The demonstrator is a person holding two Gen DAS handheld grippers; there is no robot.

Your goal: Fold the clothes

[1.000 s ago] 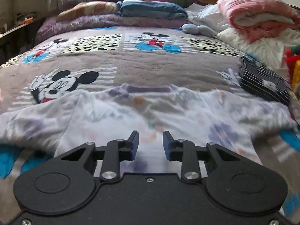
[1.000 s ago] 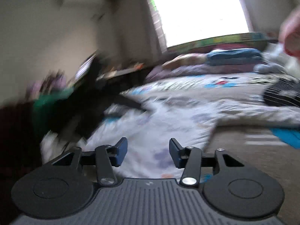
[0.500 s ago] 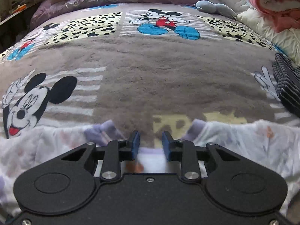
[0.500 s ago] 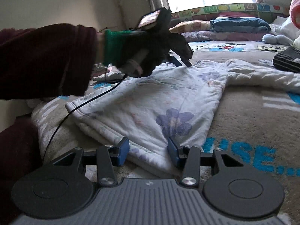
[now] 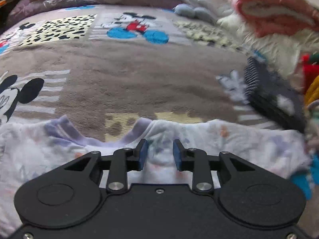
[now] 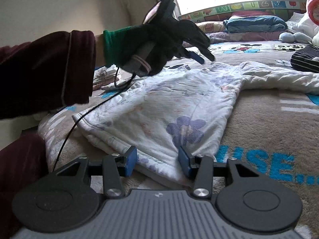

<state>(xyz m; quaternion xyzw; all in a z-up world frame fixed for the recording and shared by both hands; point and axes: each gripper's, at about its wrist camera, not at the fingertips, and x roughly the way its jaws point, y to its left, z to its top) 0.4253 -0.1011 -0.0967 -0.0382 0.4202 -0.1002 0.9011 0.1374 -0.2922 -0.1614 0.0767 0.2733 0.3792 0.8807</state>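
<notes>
A white floral top (image 6: 169,103) with a lilac collar (image 5: 65,133) lies flat, face up, on the Mickey Mouse blanket (image 5: 129,79). My left gripper (image 5: 160,153) hovers open over the shoulder just right of the neckline, nothing between its fingers. In the right wrist view it shows as blue tips (image 6: 196,56) held by a black-gloved hand (image 6: 159,39) above the collar end. My right gripper (image 6: 157,162) is open and low at the hem, with the hem's edge lying between its fingers (image 6: 130,161). One sleeve (image 6: 279,79) stretches out to the right.
A dark striped folded garment (image 5: 273,97) lies right of the top. A pink rolled blanket (image 5: 275,10), pillows (image 6: 255,23) and a grey plush toy (image 6: 295,36) line the head of the bed. A black cable (image 6: 83,117) hangs from the gloved hand across the hem.
My left gripper moved forward over the top to the neckline, then slid right toward the shoulder. The right gripper swung round and settled at the hem, where it has stayed open.
</notes>
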